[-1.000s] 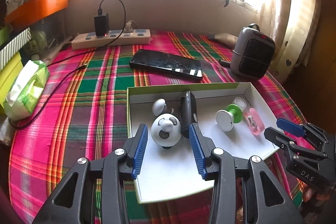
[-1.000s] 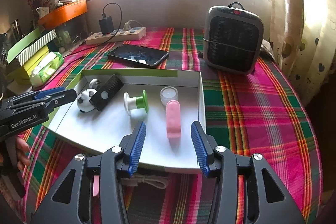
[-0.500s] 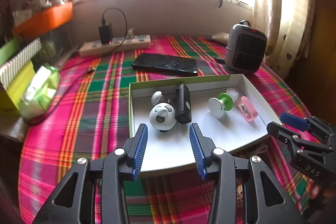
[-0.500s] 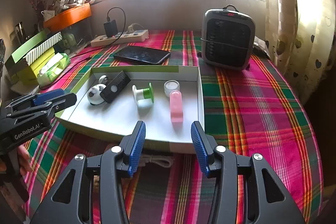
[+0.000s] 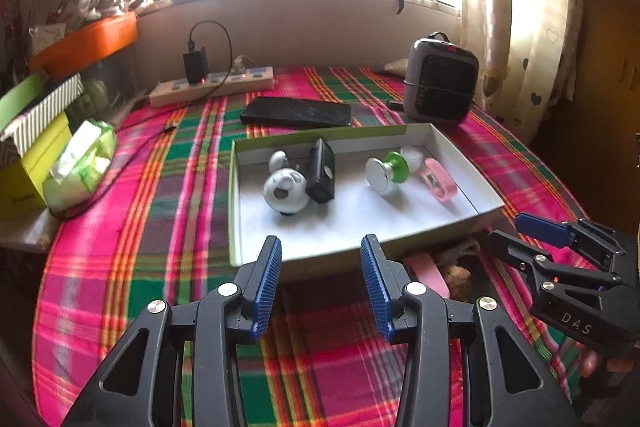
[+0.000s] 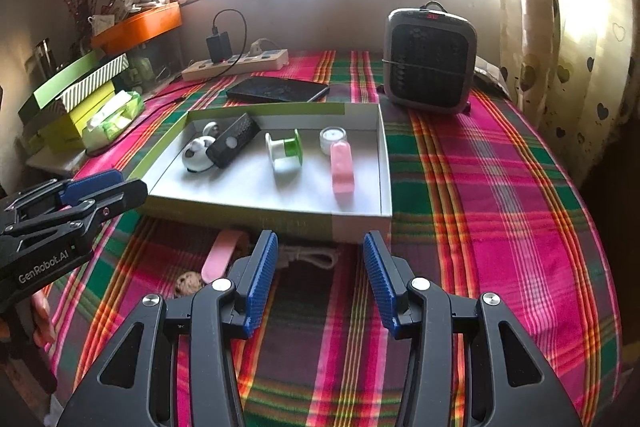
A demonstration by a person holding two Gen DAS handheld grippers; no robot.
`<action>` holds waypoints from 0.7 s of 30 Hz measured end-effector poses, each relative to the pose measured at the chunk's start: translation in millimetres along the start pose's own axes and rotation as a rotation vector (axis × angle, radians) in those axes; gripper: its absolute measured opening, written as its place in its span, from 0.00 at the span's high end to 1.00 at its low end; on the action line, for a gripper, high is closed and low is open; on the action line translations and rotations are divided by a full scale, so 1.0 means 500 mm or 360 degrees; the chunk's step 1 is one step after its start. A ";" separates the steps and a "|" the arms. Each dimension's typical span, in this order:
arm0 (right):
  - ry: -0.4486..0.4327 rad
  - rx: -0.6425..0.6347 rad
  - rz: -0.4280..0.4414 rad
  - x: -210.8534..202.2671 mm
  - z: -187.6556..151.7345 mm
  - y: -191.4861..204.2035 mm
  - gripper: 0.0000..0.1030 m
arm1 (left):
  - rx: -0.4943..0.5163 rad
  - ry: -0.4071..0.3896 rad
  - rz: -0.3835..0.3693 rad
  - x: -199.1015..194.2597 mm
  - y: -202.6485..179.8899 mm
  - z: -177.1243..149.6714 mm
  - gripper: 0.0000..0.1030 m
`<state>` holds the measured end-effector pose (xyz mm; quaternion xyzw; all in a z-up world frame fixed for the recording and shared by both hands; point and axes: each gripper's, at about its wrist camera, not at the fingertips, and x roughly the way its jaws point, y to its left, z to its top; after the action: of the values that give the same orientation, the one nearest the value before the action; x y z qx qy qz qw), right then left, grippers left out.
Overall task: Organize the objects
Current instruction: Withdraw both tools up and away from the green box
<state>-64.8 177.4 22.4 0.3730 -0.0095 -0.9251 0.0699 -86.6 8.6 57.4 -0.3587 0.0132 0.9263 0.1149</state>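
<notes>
A white box tray (image 5: 452, 145) (image 6: 382, 163) sits on the plaid tablecloth. It holds a white panda toy (image 5: 284, 189) (image 6: 196, 155), a black grille device (image 5: 320, 171) (image 6: 232, 141), a green and white spool (image 5: 386, 173) (image 6: 284, 149), a small white jar (image 5: 412, 157) (image 6: 333, 136) and a pink case (image 5: 438, 179) (image 6: 342, 167). My left gripper (image 5: 320, 263) (image 6: 100, 185) is open and empty, in front of the tray. My right gripper (image 6: 320, 259) (image 5: 516, 231) is open and empty, near the tray's front right corner.
In front of the tray lie a pink strip (image 6: 220, 259) (image 5: 426, 273), a coiled white cord (image 6: 308, 255) and a small brown ball (image 6: 188, 283). Behind it are a black phone (image 5: 296, 111), a power strip (image 5: 212, 87) and a grey heater (image 6: 430, 61). Boxes and a tissue pack (image 5: 78, 163) stand at left.
Both grippers have drawn back from over the tray toward the table's front edge. The pink strip, cord and brown ball in front of the tray have come into view.
</notes>
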 end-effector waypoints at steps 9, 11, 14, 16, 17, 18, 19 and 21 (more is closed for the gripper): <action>0.0012 -0.0004 0.0010 -0.013 -0.031 0.004 0.55 | 0.0010 0.0040 -0.0052 -0.008 -0.021 -0.039 0.61; 0.0022 -0.0002 0.0012 -0.013 -0.036 0.003 0.55 | 0.0011 0.0053 -0.0059 -0.008 -0.024 -0.046 0.61; 0.0027 0.0003 0.0011 -0.014 -0.042 0.002 0.55 | 0.0014 0.0060 -0.0076 -0.011 -0.028 -0.054 0.61; 0.0032 0.0011 0.0013 -0.014 -0.047 0.000 0.53 | 0.0021 0.0061 -0.0097 -0.015 -0.031 -0.057 0.61; 0.0036 0.0014 0.0015 -0.014 -0.049 0.000 0.52 | 0.0023 0.0064 -0.0109 -0.016 -0.034 -0.058 0.61; 0.0042 0.0015 0.0018 -0.014 -0.051 -0.001 0.51 | 0.0024 0.0070 -0.0128 -0.018 -0.036 -0.060 0.61; 0.0046 0.0017 0.0020 -0.013 -0.054 -0.002 0.50 | 0.0027 0.0073 -0.0143 -0.018 -0.038 -0.060 0.61; 0.0057 0.0016 0.0022 -0.013 -0.058 -0.002 0.49 | 0.0034 0.0087 -0.0181 -0.018 -0.043 -0.065 0.61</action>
<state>-40.4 180.5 5.7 0.3897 -0.0156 -0.9178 0.0745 -53.7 24.5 40.5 -0.3829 0.0059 0.9078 0.1709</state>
